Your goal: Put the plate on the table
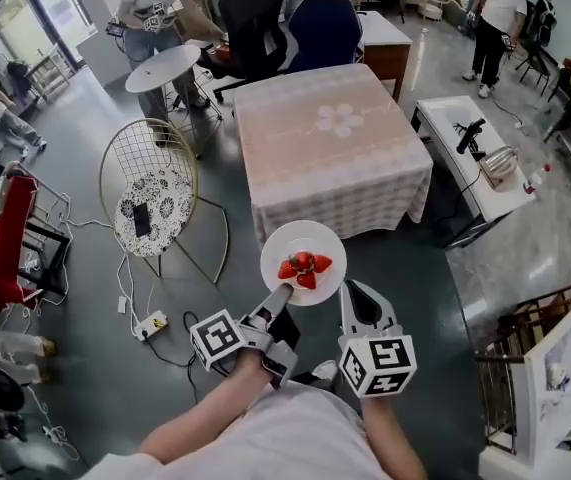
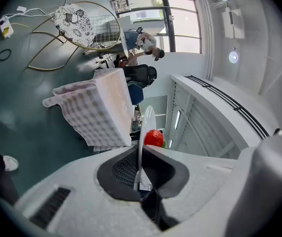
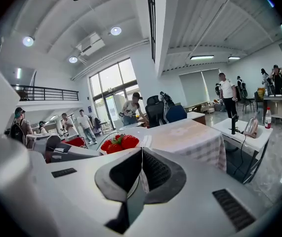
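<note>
A white plate (image 1: 303,238) carrying several strawberries (image 1: 305,267) hangs over the grey floor, just short of the near edge of the square table (image 1: 330,148) with its pale checked cloth. My left gripper (image 1: 279,295) is shut on the plate's near-left rim. In the left gripper view the plate (image 2: 148,116) stands edge-on between the jaws of the left gripper (image 2: 141,154), a strawberry (image 2: 153,138) beside it. My right gripper (image 1: 356,294) hovers beside the plate's right edge, apart from it. Its jaws (image 3: 141,154) are shut with nothing between them, and the strawberries (image 3: 121,142) show to their left.
A wire chair (image 1: 155,183) with a patterned cushion stands left of the table. A power strip (image 1: 151,323) and cables lie on the floor nearby. A low white bench (image 1: 475,158) sits to the right. A round white table (image 1: 163,66), office chairs and people are behind.
</note>
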A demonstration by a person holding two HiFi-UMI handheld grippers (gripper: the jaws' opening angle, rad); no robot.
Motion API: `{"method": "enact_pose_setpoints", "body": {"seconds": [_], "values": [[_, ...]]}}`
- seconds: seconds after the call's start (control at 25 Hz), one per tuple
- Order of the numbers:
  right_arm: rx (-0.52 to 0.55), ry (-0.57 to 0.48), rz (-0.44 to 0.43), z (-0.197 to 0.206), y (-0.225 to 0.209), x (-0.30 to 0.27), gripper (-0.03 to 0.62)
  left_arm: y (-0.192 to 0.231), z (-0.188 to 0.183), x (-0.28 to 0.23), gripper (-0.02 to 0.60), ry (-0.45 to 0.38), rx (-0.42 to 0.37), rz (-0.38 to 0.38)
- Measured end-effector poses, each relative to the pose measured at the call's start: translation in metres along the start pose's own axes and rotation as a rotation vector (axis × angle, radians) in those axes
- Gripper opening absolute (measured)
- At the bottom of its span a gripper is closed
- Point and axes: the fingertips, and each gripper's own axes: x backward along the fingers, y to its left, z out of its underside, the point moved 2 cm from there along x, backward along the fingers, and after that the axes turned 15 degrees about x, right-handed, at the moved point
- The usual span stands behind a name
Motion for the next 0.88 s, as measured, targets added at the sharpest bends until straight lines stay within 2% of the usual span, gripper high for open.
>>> {"method": "enact_pose_setpoints", "body": {"seconds": [0.28, 0.64, 0.88], "values": [[-0.015, -0.003, -0.041, 0.004, -0.02, -0.006, 0.005, 0.005, 0.006, -0.017, 0.014, -0.04, 0.011, -0.027], [-0.02, 0.023, -0.032, 0.01, -0.052, -0.022, 0.005, 0.014, 0.008, -0.057, 0.014, -0.017, 0.023, -0.055], [-0.015, 0.05, -0.008, 0.007, -0.067, -0.055, 0.005, 0.018, -0.012, -0.089, 0.014, 0.007, 0.057, -0.062]]}}
